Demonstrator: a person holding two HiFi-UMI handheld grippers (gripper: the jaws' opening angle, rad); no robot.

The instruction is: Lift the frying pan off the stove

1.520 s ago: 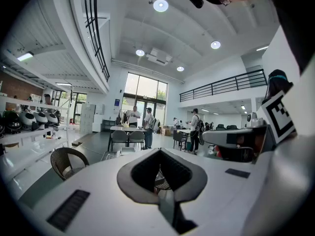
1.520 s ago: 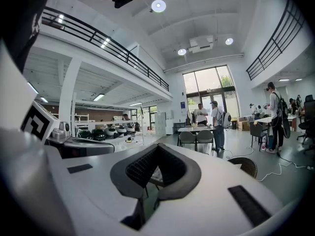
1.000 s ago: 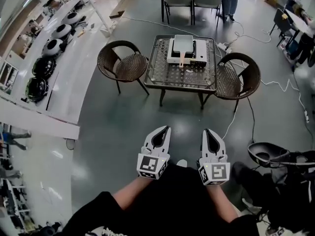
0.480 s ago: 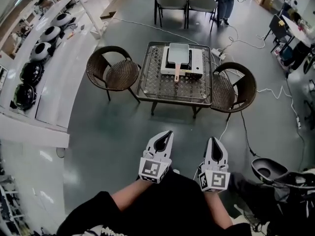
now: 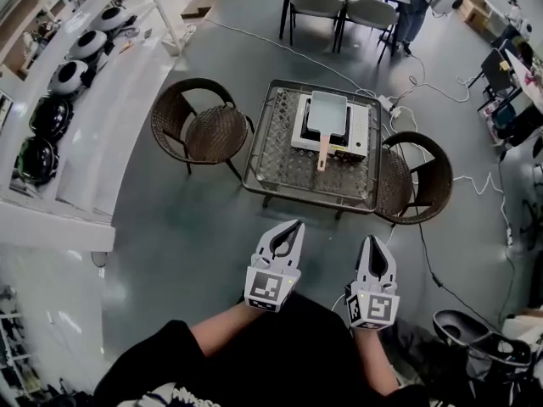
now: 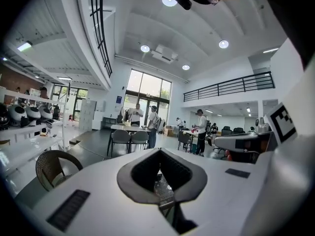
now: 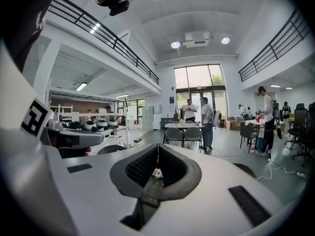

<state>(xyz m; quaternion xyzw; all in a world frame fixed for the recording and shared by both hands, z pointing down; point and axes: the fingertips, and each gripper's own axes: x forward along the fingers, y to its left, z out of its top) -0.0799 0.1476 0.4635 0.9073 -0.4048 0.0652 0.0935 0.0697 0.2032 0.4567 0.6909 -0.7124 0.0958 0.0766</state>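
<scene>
Hanging low over the grey floor (image 5: 187,227), just ahead of the person's bare forearms (image 5: 222,333), the left hand-held gripper (image 5: 291,226) and the right hand-held gripper (image 5: 374,241) pointed forward side by side, a little apart. Each had its jaws pressed together at the tips, and neither held anything; the two gripper views showed only the room beyond the closed jaws.

Well ahead of them stood a low square surface (image 5: 280,164) with a patterned metal top, flanked by one dark wicker chair (image 5: 199,125) on the left and another wicker chair (image 5: 417,176) on the right. A white stove (image 5: 361,134) sat on the far half of that surface. The frying pan (image 5: 327,111), rectangular and grey, rested on top of the stove, its pale handle (image 5: 322,153) reaching back toward the grippers and past the stove's near edge.

Along the left side, round black-and-white appliances (image 5: 68,76) lined a long white shelf (image 5: 127,125). Farthest off, two grey chairs (image 5: 316,2) were drawn up to another table, with a standing person (image 5: 413,7) beside them.
</scene>
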